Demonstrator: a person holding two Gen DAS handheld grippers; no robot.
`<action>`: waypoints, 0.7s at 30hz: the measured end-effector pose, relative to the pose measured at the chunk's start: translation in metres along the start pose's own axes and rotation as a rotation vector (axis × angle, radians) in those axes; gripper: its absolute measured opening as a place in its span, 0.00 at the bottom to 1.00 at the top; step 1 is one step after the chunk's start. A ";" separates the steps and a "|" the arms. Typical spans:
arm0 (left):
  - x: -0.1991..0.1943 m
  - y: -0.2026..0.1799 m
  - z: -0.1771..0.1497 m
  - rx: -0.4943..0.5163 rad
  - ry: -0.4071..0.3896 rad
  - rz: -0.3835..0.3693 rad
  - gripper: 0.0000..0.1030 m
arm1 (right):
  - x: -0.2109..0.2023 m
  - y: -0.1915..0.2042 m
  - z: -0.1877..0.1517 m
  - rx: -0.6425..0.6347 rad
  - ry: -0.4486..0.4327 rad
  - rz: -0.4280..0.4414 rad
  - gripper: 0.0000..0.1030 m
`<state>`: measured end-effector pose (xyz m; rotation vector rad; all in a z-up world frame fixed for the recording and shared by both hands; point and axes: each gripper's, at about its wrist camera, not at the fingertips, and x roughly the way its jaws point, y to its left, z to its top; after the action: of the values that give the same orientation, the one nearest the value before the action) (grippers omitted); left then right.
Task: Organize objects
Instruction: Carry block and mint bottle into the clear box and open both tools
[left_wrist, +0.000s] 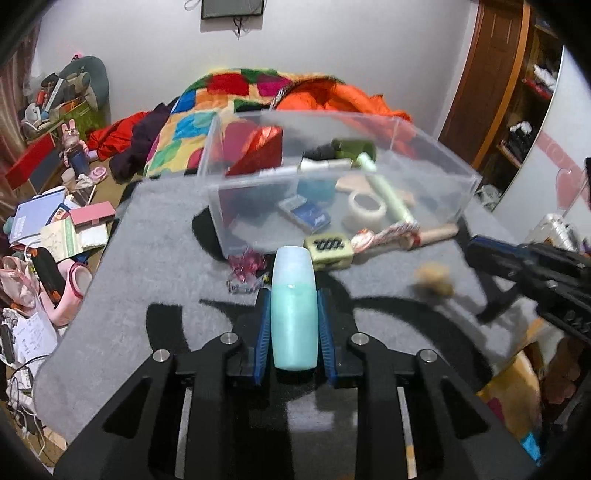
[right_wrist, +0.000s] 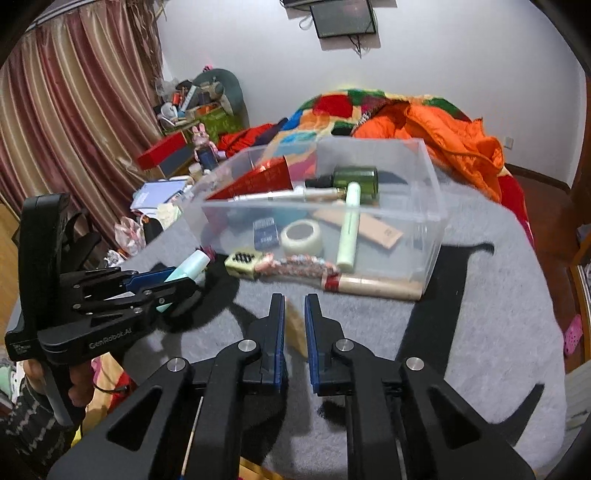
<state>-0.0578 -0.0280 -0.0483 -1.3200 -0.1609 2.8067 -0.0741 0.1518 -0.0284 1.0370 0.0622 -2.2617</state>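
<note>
Left gripper (left_wrist: 294, 317) is clamped on a pale blue squeeze bottle (left_wrist: 294, 306), pads at mid-body, held short of the clear plastic bin (left_wrist: 436, 173). The bottle looks light, smooth and partly filled; likely slippery, so a mid-body hold suits. Right gripper (right_wrist: 294, 325) is nearly closed around a small tan object (right_wrist: 295, 328); contact cannot be confirmed. The bin stands on a grey fleece cover (right_wrist: 498, 295), soft and uneven. Beyond the bin: patchwork quilt (right_wrist: 332, 107), orange bedding (right_wrist: 454, 147), a cluttered bedroom.
</note>
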 end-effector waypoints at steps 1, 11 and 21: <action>-0.004 -0.001 0.002 -0.003 -0.011 -0.005 0.23 | 0.001 0.000 0.001 -0.009 0.001 -0.008 0.09; -0.020 -0.006 0.041 0.012 -0.092 -0.026 0.23 | 0.020 0.006 -0.009 -0.036 0.066 0.002 0.37; 0.002 -0.002 0.079 0.006 -0.077 -0.027 0.23 | 0.047 0.029 -0.024 -0.130 0.110 -0.027 0.31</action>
<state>-0.1195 -0.0316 0.0004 -1.2004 -0.1712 2.8342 -0.0642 0.1107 -0.0713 1.0960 0.2678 -2.1906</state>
